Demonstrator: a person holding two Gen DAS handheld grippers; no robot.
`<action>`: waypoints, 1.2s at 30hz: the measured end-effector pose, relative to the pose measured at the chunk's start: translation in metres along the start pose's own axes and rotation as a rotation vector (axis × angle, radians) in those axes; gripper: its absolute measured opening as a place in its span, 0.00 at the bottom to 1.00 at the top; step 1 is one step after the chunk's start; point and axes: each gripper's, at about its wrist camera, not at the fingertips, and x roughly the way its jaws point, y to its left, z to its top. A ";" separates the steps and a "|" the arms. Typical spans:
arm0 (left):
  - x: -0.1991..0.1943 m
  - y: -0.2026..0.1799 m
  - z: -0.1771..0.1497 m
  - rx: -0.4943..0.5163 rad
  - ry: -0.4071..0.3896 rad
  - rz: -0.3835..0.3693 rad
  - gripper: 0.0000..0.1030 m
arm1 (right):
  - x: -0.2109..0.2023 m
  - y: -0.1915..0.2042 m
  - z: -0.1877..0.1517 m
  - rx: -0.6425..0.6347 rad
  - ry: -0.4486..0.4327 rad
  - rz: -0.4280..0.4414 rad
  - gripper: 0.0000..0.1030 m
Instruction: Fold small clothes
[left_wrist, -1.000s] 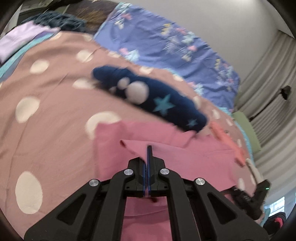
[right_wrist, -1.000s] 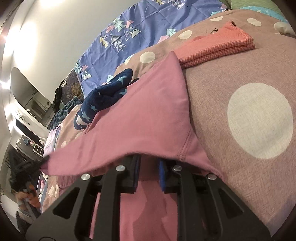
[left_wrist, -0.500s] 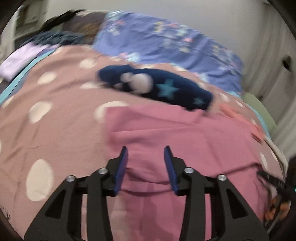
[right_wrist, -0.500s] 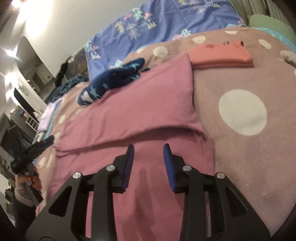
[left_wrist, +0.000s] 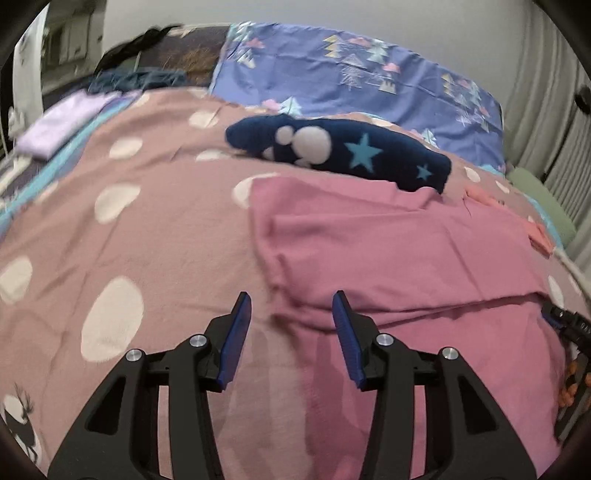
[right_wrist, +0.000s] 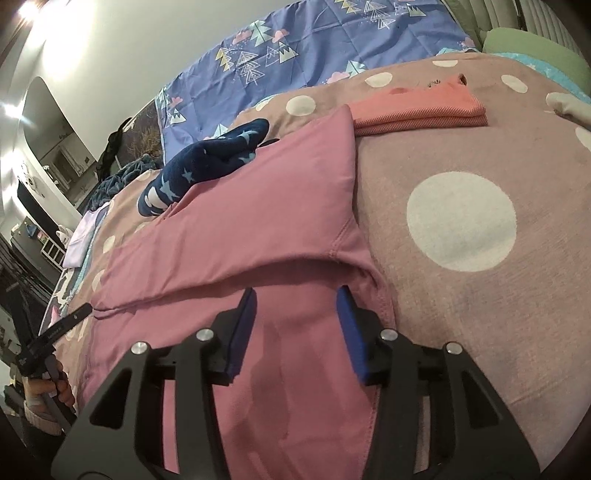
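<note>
A home bedroom: a bed with polka-dot blanket (left_wrist: 155, 229), patterned blue quilt (left_wrist: 369, 77), curtains (left_wrist: 554, 110).

Pink garment (right_wrist: 236, 229) laid flat, top half folded over, fold edge just ahead of both tongs, nothing gripped.

Hidden and cut-off parts

The pink garment (left_wrist: 388, 251) runs off the bottom edge in both views. The navy sock (right_wrist: 199, 166) is partly tucked behind its fold. The right claw (left_wrist: 565, 325) is cut by the frame edge; the shelves (right_wrist: 48, 177) blur.
</note>
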 end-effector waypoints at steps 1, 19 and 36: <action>0.001 0.007 -0.001 -0.024 0.010 -0.010 0.34 | 0.000 0.000 -0.001 -0.001 0.001 0.004 0.48; 0.001 -0.017 0.022 -0.004 -0.034 0.084 0.01 | 0.001 0.007 -0.002 -0.027 -0.004 0.008 0.56; 0.045 -0.077 -0.001 0.180 0.063 -0.026 0.41 | 0.040 -0.033 0.123 0.102 0.019 -0.041 0.53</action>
